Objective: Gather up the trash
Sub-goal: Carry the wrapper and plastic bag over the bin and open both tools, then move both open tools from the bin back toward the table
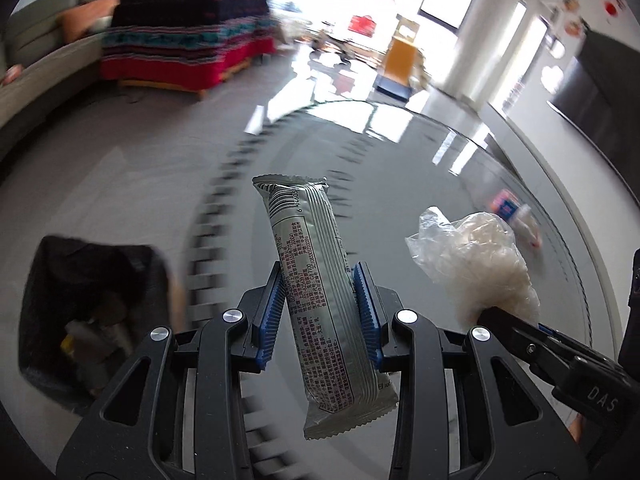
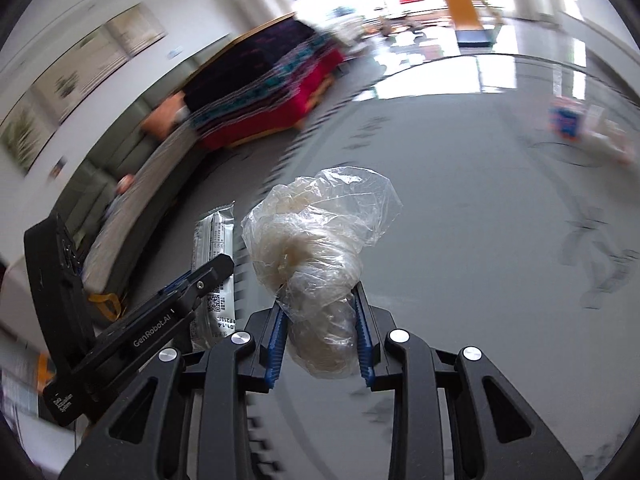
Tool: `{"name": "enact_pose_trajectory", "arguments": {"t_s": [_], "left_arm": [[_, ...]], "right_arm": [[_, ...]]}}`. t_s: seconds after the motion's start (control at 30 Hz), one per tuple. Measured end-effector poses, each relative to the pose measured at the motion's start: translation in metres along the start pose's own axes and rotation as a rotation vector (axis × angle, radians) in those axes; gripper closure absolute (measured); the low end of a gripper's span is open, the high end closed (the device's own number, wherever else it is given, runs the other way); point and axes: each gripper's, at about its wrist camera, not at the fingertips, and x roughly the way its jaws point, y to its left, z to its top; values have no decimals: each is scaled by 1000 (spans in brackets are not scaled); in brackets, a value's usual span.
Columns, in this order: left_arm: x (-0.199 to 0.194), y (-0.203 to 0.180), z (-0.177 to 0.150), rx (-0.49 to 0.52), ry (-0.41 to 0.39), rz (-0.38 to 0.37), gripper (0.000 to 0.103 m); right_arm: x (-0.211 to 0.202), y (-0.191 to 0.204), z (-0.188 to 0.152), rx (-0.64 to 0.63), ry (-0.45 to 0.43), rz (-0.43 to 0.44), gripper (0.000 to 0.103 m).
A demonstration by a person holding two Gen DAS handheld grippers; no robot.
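We look across a bright room with a glossy grey floor [image 1: 120, 168], white columns and strong window glare at the far end, where an orange and blue stand [image 1: 400, 64] is blurred. Along the left runs a long pale bench seat [image 2: 132, 216] under framed pictures, and beside it stands a low piece of furniture draped in a dark, teal and red patterned cloth [image 1: 184, 40]. Below us is a round glass counter [image 1: 420, 152], reflective, with a ring of dark dashes printed near its rim. On the floor at the lower left of the left wrist view sits a bin lined with a black bag [image 1: 80, 320], with some items already inside. Our left claw [image 1: 320, 304] is partly closed, its blue pads pressing both sides of a silver snack wrapper [image 1: 316, 280] that stands roughly upright between them above the counter's edge. Our right claw [image 2: 320, 332] is likewise partly closed, gripping a crumpled clear plastic bag [image 2: 316, 236] that bulges above and below the pads. The two claws are side by side, close together. Farther across the counter, a small blue and pink package [image 2: 564, 120] lies beside some pale litter [image 2: 608, 136], too blurred to identify.
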Motion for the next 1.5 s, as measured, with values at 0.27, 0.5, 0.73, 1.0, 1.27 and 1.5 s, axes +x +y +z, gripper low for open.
{"name": "enact_pose_trajectory", "arguments": {"t_s": [0.27,0.5,0.73,1.0,1.27,1.5], "left_arm": [[-55,148,-21,-220,-72,211,69],[-85,252,-50,-419,-79,374,69],[-106,315,-53,-513,-84,552,4],[-121,312,-54,-503,-139,566,6],[-112,269,-42,-414,-147,520,6],[-100,207,-23,-303,-159,436,6]], "right_arm": [[57,116,-13,-200,111,106,72],[107,193,-31,-304,220,179,72],[152,253,-31,-415,233,134,39],[147,233,-28,-378,229,142,39],[113,199,-23,-325,175,157,39],[73,152,-13,-248,112,140,39]]}}
